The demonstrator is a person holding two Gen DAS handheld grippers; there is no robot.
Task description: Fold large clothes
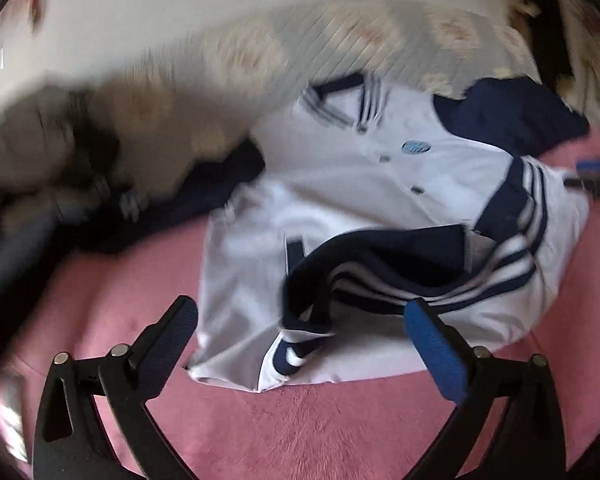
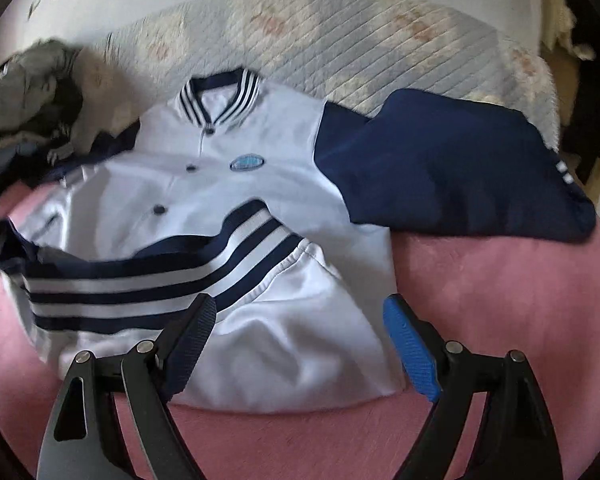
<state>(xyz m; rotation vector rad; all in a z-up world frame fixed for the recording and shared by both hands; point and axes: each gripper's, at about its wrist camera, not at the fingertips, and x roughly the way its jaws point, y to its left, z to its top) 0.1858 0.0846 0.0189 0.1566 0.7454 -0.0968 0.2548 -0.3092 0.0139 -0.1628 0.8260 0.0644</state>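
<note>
Pink cover (image 2: 480, 280) underlies all | jacket (image 2: 260, 168) lies face-up, collar (image 2: 220, 96) far, hem near, long axis running away from both grippers | right gripper (image 2: 300, 312) wide open, empty, over hem | left gripper (image 1: 300, 312) wide open, empty, just before folded-in striped sleeve (image 1: 380, 256) | navy sleeve (image 2: 440, 168) spread rightward, nearer right gripper — likely next fold.

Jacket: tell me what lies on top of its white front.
The jacket has its striped hem band folded up over the lower front. The buttons beneath the fold are hidden.
</note>
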